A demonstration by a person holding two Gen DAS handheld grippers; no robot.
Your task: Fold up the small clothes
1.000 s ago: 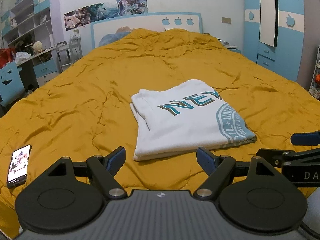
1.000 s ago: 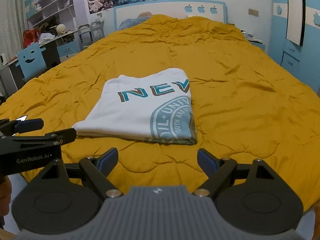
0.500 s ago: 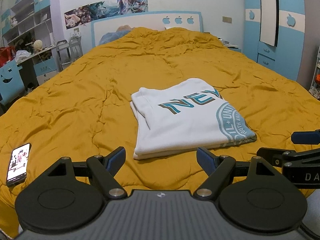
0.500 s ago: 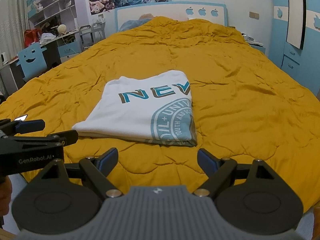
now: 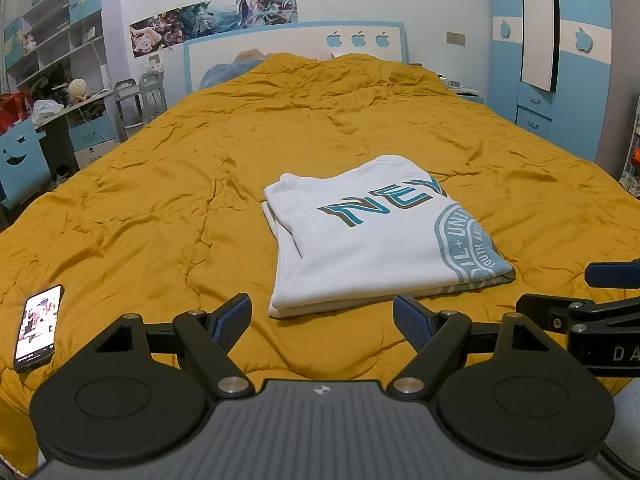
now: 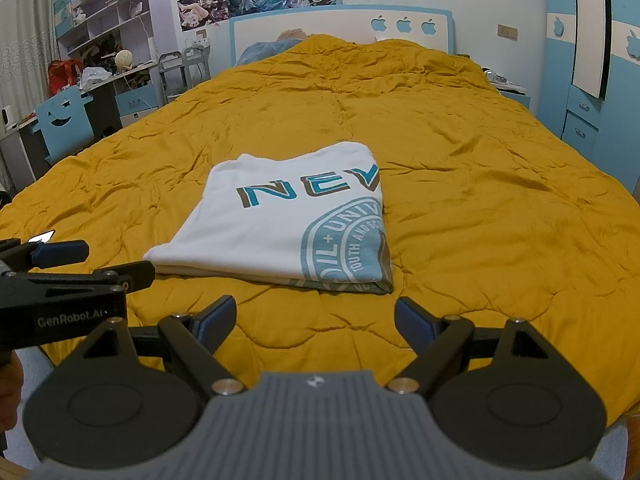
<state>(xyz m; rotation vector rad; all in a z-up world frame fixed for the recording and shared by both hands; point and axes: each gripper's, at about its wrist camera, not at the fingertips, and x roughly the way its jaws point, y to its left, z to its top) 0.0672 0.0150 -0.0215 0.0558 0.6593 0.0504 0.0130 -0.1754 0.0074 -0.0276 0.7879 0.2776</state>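
Note:
A white T-shirt [image 5: 372, 236] with teal lettering and a round teal print lies folded into a flat rectangle on the mustard quilt [image 5: 200, 184]. The same T-shirt [image 6: 288, 220] sits just beyond my right gripper in the right wrist view. My left gripper [image 5: 322, 316] is open, hovering short of the shirt's near edge with nothing between its blue-padded fingers. My right gripper [image 6: 316, 320] is open too, back from the shirt's near edge and holding nothing. Each gripper shows at the edge of the other's view.
A phone [image 5: 38, 328] with a lit screen lies on the quilt at the near left. The bed's headboard [image 5: 296, 46] is at the far end. A desk and shelves [image 5: 48, 92] stand left; blue wardrobes [image 5: 560, 60] stand right.
Both views have pulled back and risen very slightly; the folded shirt has not moved and both grippers stay open.

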